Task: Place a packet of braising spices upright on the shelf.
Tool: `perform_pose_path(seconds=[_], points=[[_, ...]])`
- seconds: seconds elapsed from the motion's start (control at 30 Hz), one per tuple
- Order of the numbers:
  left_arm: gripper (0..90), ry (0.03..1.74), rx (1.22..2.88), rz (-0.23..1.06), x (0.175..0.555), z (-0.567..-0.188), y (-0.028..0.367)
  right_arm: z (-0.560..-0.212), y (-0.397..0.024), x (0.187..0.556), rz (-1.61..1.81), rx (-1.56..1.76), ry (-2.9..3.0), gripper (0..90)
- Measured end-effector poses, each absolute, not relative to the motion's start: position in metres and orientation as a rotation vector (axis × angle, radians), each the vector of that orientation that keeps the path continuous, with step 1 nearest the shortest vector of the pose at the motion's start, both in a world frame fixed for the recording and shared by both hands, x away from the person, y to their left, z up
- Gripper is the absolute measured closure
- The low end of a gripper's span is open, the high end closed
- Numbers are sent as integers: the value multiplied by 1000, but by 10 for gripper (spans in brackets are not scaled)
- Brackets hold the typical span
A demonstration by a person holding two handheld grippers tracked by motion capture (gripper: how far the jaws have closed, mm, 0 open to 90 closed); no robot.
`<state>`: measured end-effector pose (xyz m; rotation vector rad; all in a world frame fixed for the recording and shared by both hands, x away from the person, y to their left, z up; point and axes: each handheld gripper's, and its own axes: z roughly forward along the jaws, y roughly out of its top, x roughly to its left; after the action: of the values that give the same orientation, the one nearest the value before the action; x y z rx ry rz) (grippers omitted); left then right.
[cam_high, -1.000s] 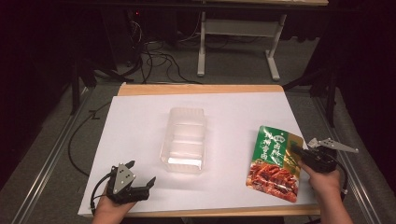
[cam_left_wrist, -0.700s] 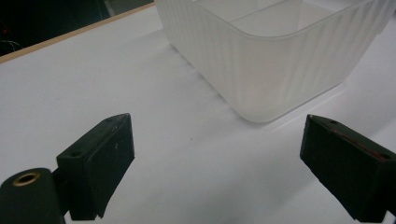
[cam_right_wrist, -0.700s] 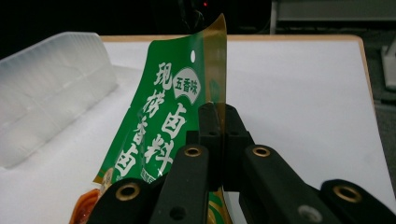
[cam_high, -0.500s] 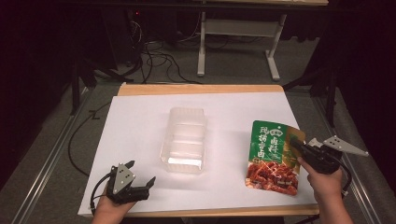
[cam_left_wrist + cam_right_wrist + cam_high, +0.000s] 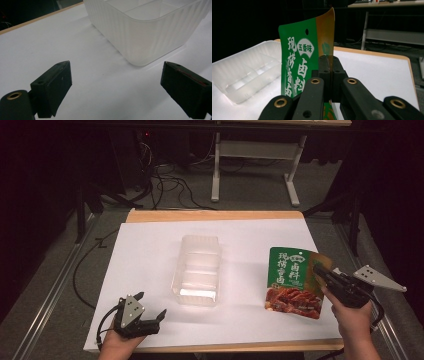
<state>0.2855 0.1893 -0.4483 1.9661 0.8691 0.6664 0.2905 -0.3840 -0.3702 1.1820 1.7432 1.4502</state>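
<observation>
A green and red snack pouch [image 5: 292, 282] with white characters hangs lifted off the white table at the right, and my right gripper [image 5: 320, 271] is shut on its right edge. In the right gripper view the pouch [image 5: 303, 57] stands upright, pinched between the closed jaws of the right gripper [image 5: 329, 65]. A clear ribbed plastic container [image 5: 197, 269] sits in the middle of the table. My left gripper [image 5: 149, 309] rests at the front left, open, with nothing between its fingers. Beyond those wide-spread jaws in the left gripper view lies a corner of the container [image 5: 147, 30].
The white table sheet [image 5: 150, 255] has a wooden edge at the back. Behind it on the dark floor stand a white table frame [image 5: 255, 165] and loose cables [image 5: 165, 180]. Metal rails run along both sides of the table.
The right gripper has lifted the pouch off the table and tilted it more upright. The left gripper has stayed where it was.
</observation>
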Motion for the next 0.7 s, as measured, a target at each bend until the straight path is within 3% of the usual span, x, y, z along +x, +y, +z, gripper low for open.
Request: perform_pose_path(seconds=[0.7], points=[[103,875,1947,680,286,-447,190,-354,-385,275,1485,1089,1566,900]])
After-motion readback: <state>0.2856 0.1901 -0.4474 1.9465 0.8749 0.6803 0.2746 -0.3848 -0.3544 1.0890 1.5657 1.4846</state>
